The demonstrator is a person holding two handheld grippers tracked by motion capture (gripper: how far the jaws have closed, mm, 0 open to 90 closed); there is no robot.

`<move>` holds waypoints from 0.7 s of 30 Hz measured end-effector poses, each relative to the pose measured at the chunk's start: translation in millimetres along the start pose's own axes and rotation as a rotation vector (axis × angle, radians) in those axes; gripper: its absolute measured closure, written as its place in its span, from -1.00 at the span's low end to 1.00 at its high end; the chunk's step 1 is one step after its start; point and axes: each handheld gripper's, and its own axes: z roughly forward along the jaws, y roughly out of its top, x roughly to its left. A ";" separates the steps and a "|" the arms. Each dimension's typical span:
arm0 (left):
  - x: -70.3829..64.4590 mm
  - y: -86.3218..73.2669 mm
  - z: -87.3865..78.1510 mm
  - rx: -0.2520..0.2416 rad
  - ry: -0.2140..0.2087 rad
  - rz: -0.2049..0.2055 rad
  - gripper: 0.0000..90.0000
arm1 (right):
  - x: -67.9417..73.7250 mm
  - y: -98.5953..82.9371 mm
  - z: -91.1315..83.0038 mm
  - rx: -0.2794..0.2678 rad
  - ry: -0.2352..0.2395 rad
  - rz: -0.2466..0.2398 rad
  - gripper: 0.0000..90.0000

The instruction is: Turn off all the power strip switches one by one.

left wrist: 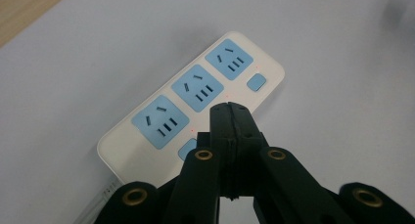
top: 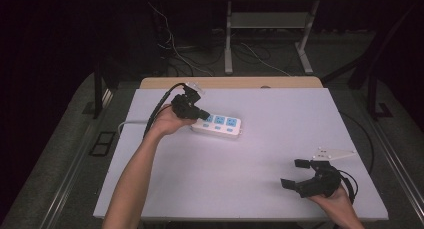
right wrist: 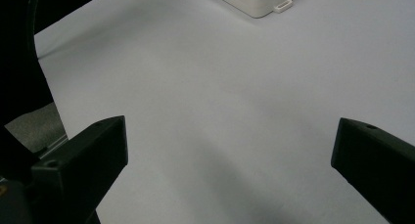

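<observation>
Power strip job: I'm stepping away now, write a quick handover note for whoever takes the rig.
Left gripper: shut, holding nothing, fingers pressed together right over the power strip, by the blue switch at its near end. Whether it touches the switch I cannot tell.
Right gripper: open, holding nothing, resting low at the near right of the table, far from the strip.
Strip lies flat at the table's far left, three blue sockets free, a second switch at the far end.
Done: left gripper placed at the switch.
Left: probably press it, then withdraw.
</observation>
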 end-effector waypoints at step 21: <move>13.4 -7.0 25.7 0.023 -0.001 -0.031 0.98 | -0.9 -0.3 1.1 0.009 0.002 -0.001 -1.00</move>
